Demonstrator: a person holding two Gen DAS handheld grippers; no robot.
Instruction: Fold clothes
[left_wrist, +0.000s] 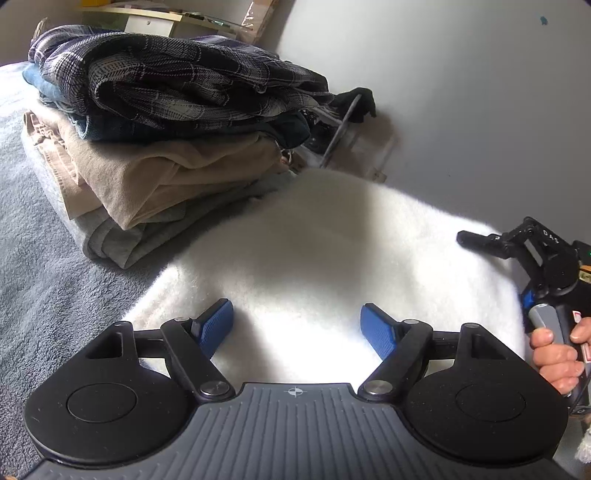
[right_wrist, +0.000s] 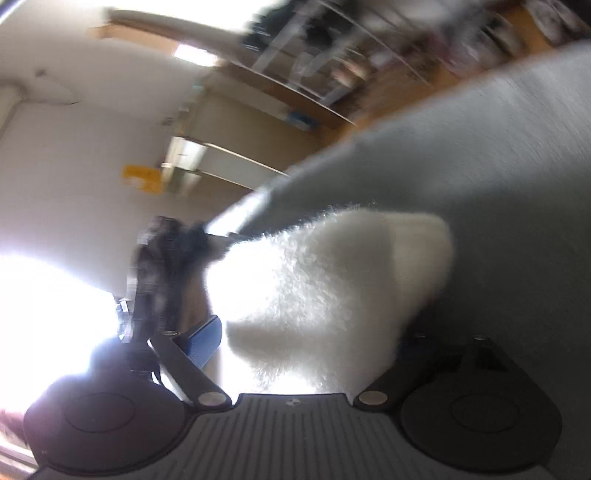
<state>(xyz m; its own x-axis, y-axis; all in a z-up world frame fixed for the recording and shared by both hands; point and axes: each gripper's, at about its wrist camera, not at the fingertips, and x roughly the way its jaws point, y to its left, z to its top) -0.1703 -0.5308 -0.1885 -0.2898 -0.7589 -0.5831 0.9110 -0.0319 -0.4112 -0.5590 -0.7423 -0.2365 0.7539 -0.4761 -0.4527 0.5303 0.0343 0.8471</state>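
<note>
l claw (left_wrist: 297, 325) apart over white fleece (left_wrist: 332, 236) – folded stack (left_wrist: 166, 122) beside – r claw (right_wrist: 306, 339) state unclear

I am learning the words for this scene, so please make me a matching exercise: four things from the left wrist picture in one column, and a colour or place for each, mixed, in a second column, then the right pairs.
Things:
1. plaid shirt
2. tan garment
3. fluffy garment
4. left gripper pads

Descriptions:
A. white, lying between the open pads
B. blue
C. dark checked cloth, top of the pile
D. folded, lower in the pile, under the darker clothes

Pairs: 1-C, 2-D, 3-A, 4-B
</note>
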